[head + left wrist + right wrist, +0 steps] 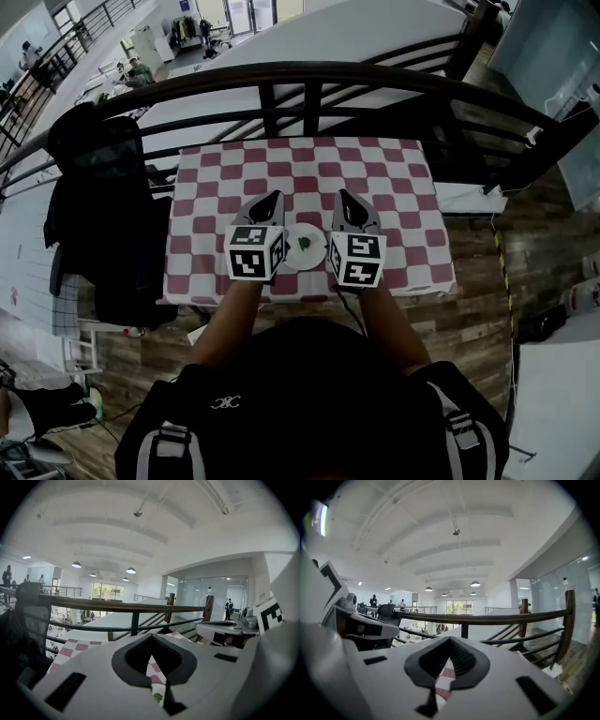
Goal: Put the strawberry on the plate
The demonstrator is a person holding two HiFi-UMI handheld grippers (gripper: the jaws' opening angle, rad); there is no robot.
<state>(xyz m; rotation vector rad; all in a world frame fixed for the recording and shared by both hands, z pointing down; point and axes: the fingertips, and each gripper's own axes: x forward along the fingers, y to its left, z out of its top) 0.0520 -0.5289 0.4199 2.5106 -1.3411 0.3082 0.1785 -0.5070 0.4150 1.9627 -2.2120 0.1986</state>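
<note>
Head view shows left tool (272, 197) and right tool (343, 196) closed, empty, flanking the plate (317, 258) with the strawberry (305, 243); best lift them clear.

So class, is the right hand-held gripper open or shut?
Shut: the right hand-held gripper has its jaws together at the tips, nothing between them.

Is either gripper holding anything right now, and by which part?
Nothing is held: the left gripper and the right gripper both have their jaws shut together, empty.
</note>
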